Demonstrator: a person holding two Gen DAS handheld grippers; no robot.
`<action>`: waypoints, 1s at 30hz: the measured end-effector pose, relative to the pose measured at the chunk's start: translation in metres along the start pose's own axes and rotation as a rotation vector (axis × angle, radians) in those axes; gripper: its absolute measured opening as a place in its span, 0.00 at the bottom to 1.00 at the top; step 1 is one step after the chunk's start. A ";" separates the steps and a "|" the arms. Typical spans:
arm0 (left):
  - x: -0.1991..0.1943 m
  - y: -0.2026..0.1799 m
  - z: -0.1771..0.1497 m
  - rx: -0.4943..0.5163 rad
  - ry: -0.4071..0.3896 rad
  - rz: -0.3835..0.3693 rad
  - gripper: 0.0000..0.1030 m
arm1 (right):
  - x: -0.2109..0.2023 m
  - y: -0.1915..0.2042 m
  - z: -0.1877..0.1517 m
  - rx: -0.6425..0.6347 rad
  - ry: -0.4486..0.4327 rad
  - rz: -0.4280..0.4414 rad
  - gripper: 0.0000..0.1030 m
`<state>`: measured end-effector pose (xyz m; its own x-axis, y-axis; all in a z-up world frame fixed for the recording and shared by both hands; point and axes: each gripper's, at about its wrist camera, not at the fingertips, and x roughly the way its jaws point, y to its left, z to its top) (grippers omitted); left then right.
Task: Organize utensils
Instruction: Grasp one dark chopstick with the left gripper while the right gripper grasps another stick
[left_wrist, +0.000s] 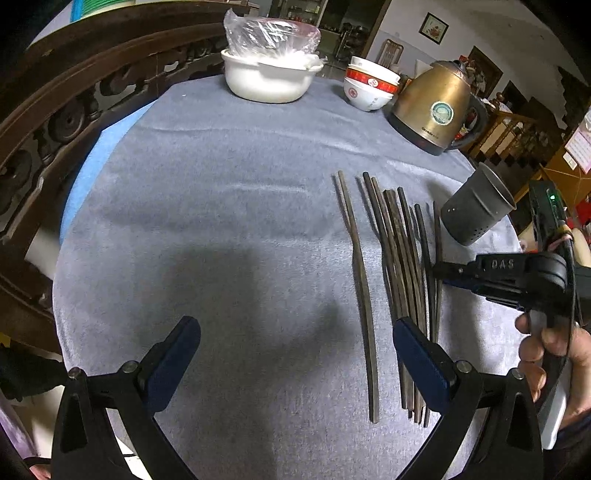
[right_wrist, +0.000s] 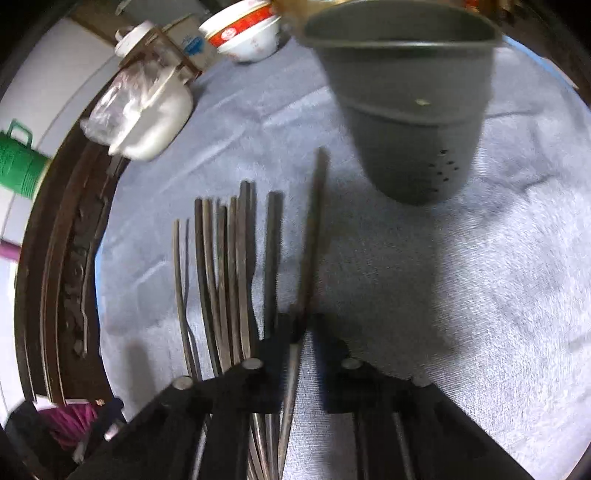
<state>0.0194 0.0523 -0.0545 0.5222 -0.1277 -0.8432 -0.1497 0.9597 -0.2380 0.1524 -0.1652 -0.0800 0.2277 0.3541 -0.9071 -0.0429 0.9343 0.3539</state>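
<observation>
Your right gripper (right_wrist: 301, 332) is clenched on one chopstick (right_wrist: 314, 221); its long axis points far, left of the cup (right_wrist: 406, 110).

The bench (left_wrist: 229, 206) is clear left of the chopsticks (left_wrist: 402, 266); the utensil holder (left_wrist: 476, 210), kettle (left_wrist: 436, 107) and bowls (left_wrist: 369, 86) obstruct the right side.

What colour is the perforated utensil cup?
Dark grey perforated plastic utensil cup; clearest in the right wrist view.

Raised letters reading "DAS" stand on the black body of the right tongs (left_wrist: 439, 268), at the scene's right; small brand lettering on the far brass-coloured kettle (left_wrist: 434, 107) is too small to read.
</observation>
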 end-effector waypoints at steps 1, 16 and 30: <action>0.002 -0.001 0.001 0.003 0.005 0.003 1.00 | -0.001 0.003 -0.001 -0.037 0.007 -0.024 0.09; 0.053 -0.043 0.055 0.031 0.174 0.058 0.98 | -0.016 -0.016 -0.013 -0.149 0.100 -0.006 0.11; 0.073 -0.045 0.048 0.038 0.346 0.112 0.06 | -0.028 -0.046 -0.020 -0.198 0.120 0.036 0.10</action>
<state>0.1047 0.0121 -0.0818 0.1887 -0.0926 -0.9776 -0.1553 0.9802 -0.1228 0.1285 -0.2173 -0.0757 0.1054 0.3784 -0.9196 -0.2418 0.9068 0.3454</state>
